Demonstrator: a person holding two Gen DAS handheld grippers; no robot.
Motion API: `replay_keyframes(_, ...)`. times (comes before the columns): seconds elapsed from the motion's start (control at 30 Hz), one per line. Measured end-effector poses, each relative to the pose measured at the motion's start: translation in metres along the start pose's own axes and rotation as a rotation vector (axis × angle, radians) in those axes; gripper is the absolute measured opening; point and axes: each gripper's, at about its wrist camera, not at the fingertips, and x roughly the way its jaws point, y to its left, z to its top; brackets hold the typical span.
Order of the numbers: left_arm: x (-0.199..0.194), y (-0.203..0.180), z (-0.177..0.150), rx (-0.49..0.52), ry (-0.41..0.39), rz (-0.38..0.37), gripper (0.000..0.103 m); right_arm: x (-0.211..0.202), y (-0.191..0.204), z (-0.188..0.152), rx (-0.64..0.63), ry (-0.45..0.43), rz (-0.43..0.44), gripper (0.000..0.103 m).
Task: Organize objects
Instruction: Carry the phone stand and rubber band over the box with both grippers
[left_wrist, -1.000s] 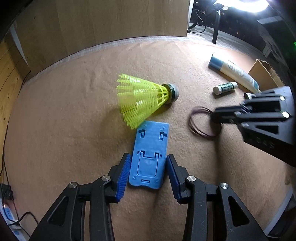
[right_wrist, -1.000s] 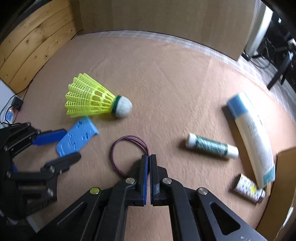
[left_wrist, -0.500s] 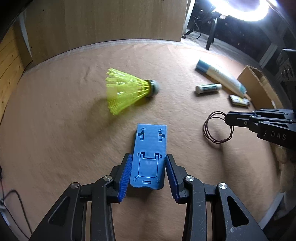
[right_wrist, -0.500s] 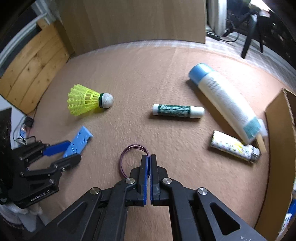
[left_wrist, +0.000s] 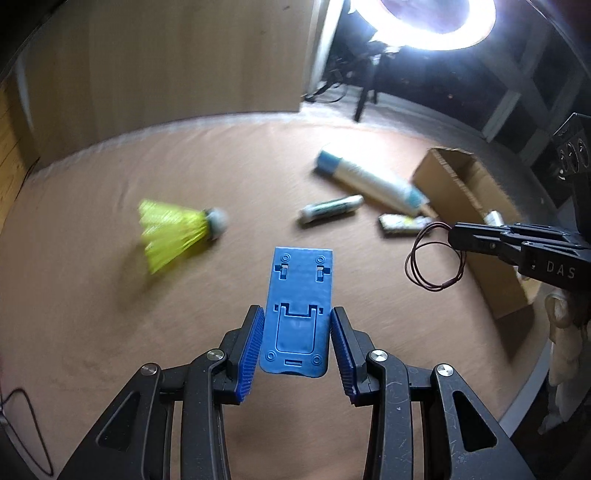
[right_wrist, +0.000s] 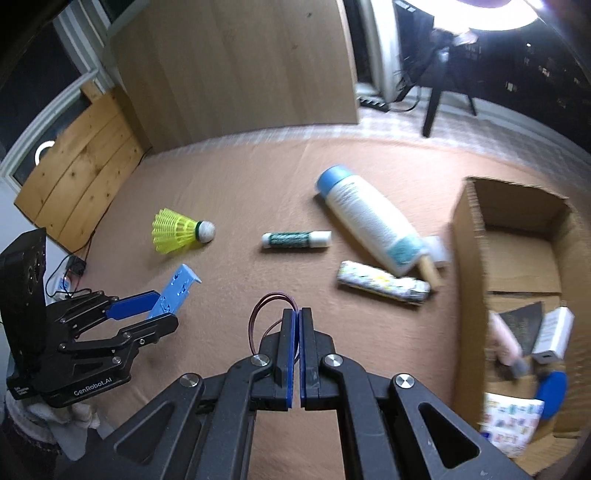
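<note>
The person is carrying two things at once toward the open cardboard box (right_wrist: 517, 236), which is standing at the right side of the brown desk (right_wrist: 229, 177). The left gripper (left_wrist: 297, 345) is grasping a blue plastic phone stand (left_wrist: 299, 314) by its two long edges, above the desk surface. The right gripper (right_wrist: 296, 325) is clenched on a thin dark-red hair tie (right_wrist: 264, 314), whose loops are hanging from the fingertips.

So the step in hand seems to be the transport. The next move is probably asking each gripper to go over the box rim and let go there, one after the other (the two are close and could collide).

The right wrist view is showing the inside of the box, where a white charger (right_wrist: 554, 334) and a blue round thing are already lying; the left wrist view is showing only the outside wall. Both views are showing what is waiting on the desk: a yellow shuttlecock (right_wrist: 179, 236), a green glue stick (right_wrist: 295, 240), a white lotion bottle (right_wrist: 369, 218) and a patterned lighter (right_wrist: 382, 286).
</note>
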Motion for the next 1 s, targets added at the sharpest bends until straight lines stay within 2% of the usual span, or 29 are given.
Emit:
replay_keyframes(0.33,0.007,-0.088,0.047,0.127,-0.052,-0.08,0.04,-0.061,-0.069,-0.01,0.072,-0.087,-0.087,0.002)
replay_keyframes(0.63,0.032,-0.17,0.074,0.224,-0.056,-0.156,0.04,-0.095,-0.14,-0.029,0.173,-0.111,-0.167,0.002)
replay_keyframes(1.0,0.076,-0.233,0.097,0.298,-0.023,-0.155,0.04,-0.103,-0.19,-0.048,0.246,-0.095,-0.184,0.002)
